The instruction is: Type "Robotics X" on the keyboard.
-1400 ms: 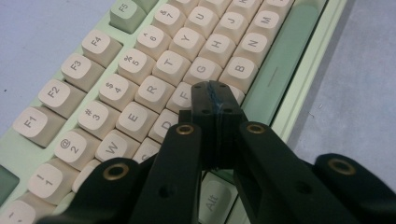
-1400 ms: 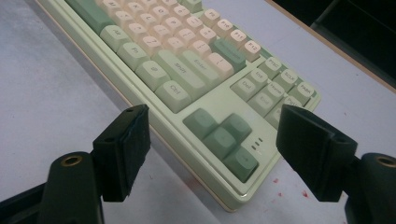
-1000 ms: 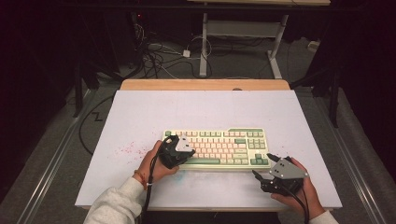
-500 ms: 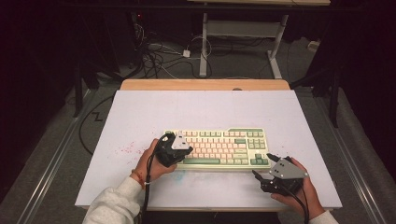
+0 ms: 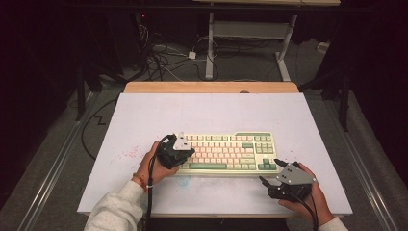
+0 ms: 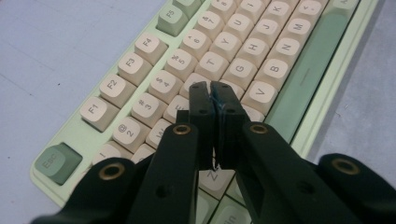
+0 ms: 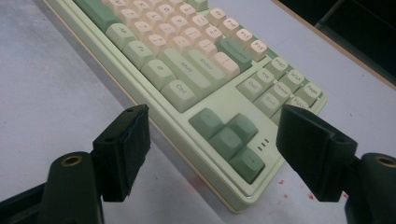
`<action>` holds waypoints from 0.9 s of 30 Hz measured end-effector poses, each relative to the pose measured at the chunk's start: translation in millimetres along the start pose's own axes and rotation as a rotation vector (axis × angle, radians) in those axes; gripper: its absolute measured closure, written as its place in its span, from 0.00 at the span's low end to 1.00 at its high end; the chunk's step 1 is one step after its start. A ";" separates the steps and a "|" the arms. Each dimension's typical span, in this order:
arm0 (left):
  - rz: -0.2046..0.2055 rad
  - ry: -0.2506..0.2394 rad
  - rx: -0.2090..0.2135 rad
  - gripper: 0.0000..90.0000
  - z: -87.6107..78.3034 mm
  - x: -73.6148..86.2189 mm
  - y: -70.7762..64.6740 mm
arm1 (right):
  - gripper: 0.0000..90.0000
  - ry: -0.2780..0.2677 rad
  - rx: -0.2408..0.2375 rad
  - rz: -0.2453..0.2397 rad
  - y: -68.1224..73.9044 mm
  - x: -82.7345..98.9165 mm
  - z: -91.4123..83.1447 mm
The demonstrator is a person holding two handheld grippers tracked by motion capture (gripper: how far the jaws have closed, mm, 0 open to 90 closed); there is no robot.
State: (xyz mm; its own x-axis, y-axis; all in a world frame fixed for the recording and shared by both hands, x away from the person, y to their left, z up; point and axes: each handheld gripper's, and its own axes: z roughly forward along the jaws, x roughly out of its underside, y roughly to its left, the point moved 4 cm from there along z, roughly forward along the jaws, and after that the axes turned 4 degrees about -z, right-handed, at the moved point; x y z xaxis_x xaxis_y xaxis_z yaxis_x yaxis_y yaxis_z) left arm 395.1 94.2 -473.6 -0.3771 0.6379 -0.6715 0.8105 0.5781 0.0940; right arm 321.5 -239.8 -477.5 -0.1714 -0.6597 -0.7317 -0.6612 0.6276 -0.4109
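A pale green keyboard (image 5: 226,151) with cream and green keys lies on the white table top (image 5: 211,113), toward the near side. My left gripper (image 5: 189,154) hovers over the keyboard's left end, and a hand holds it from the left. In the left gripper view my left gripper (image 6: 212,88) is shut with nothing between its jaws, tips just above the letter keys of the keyboard (image 6: 261,51). My right gripper (image 5: 268,171) is off the keyboard's near right corner. It (image 7: 219,128) stands open and empty, facing the arrow keys of the keyboard (image 7: 187,60).
The white top ends in a wooden strip (image 5: 211,87) at the back. Small red specks (image 5: 130,154) mark the surface left of the keyboard. Beyond the table, cables (image 5: 163,57) lie on the floor by a metal frame (image 5: 250,33).
My left gripper has shifted slightly over the keyboard's left end. The right gripper has stayed where it was.
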 end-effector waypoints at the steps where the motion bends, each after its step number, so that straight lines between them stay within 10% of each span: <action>1: -0.003 -0.001 -0.004 0.96 0.1 0.4 0.9 | 0.29 0.000 -0.001 -0.002 -0.1 0.1 0.1; 27: -0.017 0.029 -0.017 0.95 4.2 9.4 7.8 | 0.29 0.009 0.001 -0.006 0.6 0.8 0.8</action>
State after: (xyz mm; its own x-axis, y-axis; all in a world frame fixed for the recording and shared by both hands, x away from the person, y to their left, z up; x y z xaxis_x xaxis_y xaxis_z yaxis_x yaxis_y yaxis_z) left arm 399.8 102.6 -482.3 -0.4038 0.6425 -0.6513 0.7964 0.5973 0.0954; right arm 321.5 -239.6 -478.7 -0.1738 -0.6670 -0.7245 -0.6614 0.6241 -0.4160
